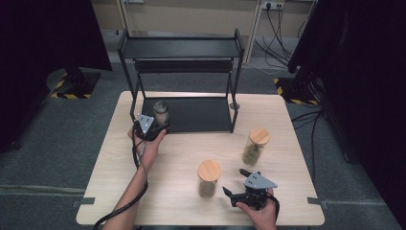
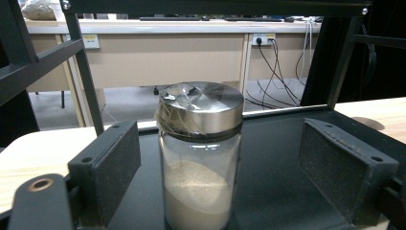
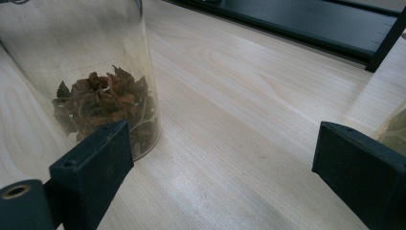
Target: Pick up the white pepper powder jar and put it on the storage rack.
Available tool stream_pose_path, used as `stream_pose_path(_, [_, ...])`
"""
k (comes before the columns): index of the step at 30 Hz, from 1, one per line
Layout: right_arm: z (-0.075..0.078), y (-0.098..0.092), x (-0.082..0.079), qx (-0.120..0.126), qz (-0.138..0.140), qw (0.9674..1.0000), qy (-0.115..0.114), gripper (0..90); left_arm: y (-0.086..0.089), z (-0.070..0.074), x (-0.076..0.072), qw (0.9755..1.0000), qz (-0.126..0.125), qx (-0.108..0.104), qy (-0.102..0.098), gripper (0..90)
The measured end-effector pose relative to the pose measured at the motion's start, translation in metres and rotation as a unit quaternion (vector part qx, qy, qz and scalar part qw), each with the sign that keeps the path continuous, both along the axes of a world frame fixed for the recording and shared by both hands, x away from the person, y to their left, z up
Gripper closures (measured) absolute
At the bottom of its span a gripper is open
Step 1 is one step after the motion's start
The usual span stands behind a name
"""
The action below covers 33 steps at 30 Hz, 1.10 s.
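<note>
Left of centre in the high view, the left gripper (image 1: 160, 125), jaws spread, flanks a steel-lidded jar (image 2: 200, 153) on the rack's lower shelf (image 1: 201, 115). Lower right, the right gripper (image 1: 237, 184) gapes empty beside a wood-lidded jar (image 1: 208, 178).

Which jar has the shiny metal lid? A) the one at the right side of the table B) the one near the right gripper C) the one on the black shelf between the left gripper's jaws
C: the jar with the metal lid stands on the rack's bottom shelf, between the open jaws of the left gripper; the other two jars on the table have wooden lids.
</note>
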State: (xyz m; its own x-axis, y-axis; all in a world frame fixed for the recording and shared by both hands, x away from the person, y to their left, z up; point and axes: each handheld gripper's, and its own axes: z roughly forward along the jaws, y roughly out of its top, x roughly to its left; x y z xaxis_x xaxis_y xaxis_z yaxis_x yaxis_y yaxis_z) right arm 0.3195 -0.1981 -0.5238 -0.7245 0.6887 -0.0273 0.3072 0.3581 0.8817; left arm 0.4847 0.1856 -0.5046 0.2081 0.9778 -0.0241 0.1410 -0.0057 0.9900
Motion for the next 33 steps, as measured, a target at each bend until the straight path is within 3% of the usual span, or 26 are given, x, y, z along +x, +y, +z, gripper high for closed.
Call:
stream_pose_path(3, [0.0, 0.0, 0.0, 0.001, -0.001, 1.0, 0.0, 6.8, 0.0, -0.001, -0.003, 1.0, 0.001, -0.007, 0.002, 14.1])
stream_pose_path(9, [0.0, 0.0, 0.0, 0.002, 0.0, 1.0, 0.001, 6.8, -0.001, -0.004, -0.01, 1.0, -0.004, -0.002, 0.004, 14.1])
stream_pose_path(18, [0.0, 0.0, 0.0, 0.002, 0.0, 1.0, 0.002, 6.7, -0.003, -0.001, -0.022, 0.9998, -0.02, -0.009, -0.004, 14.1])
stream_pose_path(33, [0.0, -0.001, 0.0, 0.004, -0.001, 1.0, 0.002, 6.6, -0.002, 0.004, -0.039, 0.9995, -0.033, 0.0, -0.004, 14.3])
